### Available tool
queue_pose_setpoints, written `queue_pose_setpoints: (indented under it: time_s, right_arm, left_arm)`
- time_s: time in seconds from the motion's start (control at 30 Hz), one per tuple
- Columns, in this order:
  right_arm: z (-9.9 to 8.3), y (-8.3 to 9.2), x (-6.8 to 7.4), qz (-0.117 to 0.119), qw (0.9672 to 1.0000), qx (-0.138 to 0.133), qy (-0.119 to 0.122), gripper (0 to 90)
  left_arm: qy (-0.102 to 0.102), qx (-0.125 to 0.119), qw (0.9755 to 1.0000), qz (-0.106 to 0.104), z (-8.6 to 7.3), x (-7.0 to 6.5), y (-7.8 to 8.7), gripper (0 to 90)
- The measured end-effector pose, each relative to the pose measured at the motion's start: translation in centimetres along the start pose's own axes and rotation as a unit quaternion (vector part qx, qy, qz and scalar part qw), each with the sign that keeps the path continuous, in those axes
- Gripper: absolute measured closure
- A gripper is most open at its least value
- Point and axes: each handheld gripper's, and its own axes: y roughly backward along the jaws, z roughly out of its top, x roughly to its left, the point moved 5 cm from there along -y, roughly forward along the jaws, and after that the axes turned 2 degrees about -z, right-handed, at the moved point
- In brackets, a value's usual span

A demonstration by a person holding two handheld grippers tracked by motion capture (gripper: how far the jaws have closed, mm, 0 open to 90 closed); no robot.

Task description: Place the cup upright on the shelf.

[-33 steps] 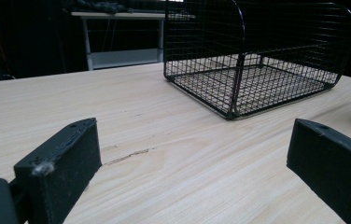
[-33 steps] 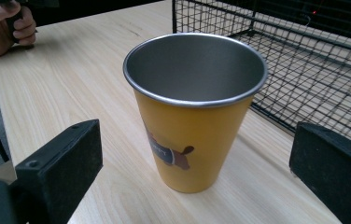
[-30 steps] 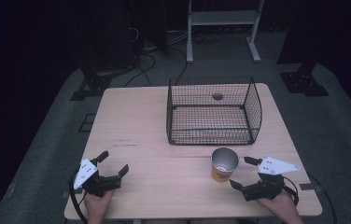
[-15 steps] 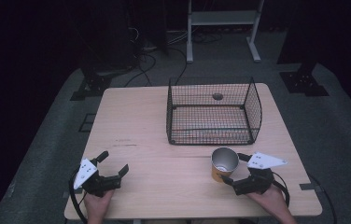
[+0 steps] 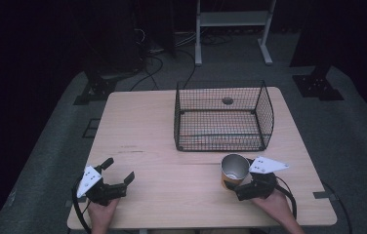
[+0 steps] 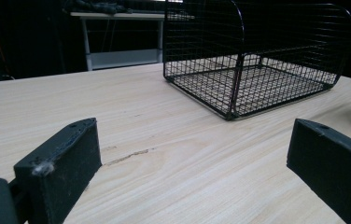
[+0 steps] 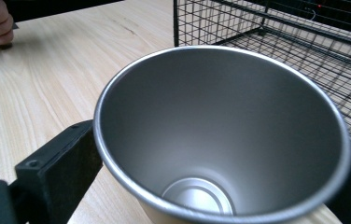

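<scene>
**Right gripper view: cup sits between the jaws**

Right gripper [image 5: 242, 187] straddles the metal cup [image 5: 234, 170], upright just before the wire basket [image 5: 219, 118]; jaws apart, not yet clamped. Best to close low on the wall, squarely. Left gripper [image 5: 118, 175] rests spread wide on the table [image 5: 137, 131].

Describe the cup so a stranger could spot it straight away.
Start at the black wire basket at the far side of the wooden table. Just in front of its near right corner stands the cup, between the right gripper jaws. It is yellow outside, shiny metal inside, and empty.
</scene>
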Motion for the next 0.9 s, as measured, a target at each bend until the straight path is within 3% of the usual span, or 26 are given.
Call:
queue_pose_setpoints:
  time_s: [0.23,0.27,0.33,0.67,0.9]
  right_arm:
    - [0.16,-0.25,-0.04,0.000,1.0000,-0.002,-0.001,6.2]
    - [0.17,-0.17,-0.06,0.000,1.0000,-0.003,-0.001,11.1]
    - [0.19,-0.11,-0.07,0.000,1.0000,-0.006,-0.002,12.3]
    - [0.31,-0.05,0.14,0.007,1.0000,0.000,0.004,12.6]
    - [0.58,0.51,-0.16,0.009,0.9999,-0.006,-0.010,12.6]
  left_arm:
    - [0.000,0.000,1.0000,0.000,0.00,0.00,-0.01,2.2]
    - [0.000,0.000,1.0000,0.000,0.00,-0.01,-0.01,2.2]
    - [0.000,0.000,1.0000,0.000,-0.01,-0.01,-0.01,2.2]
    - [0.000,-0.001,1.0000,0.001,0.01,0.04,0.01,2.2]
    - [0.001,0.000,1.0000,0.000,0.00,0.03,0.01,2.2]
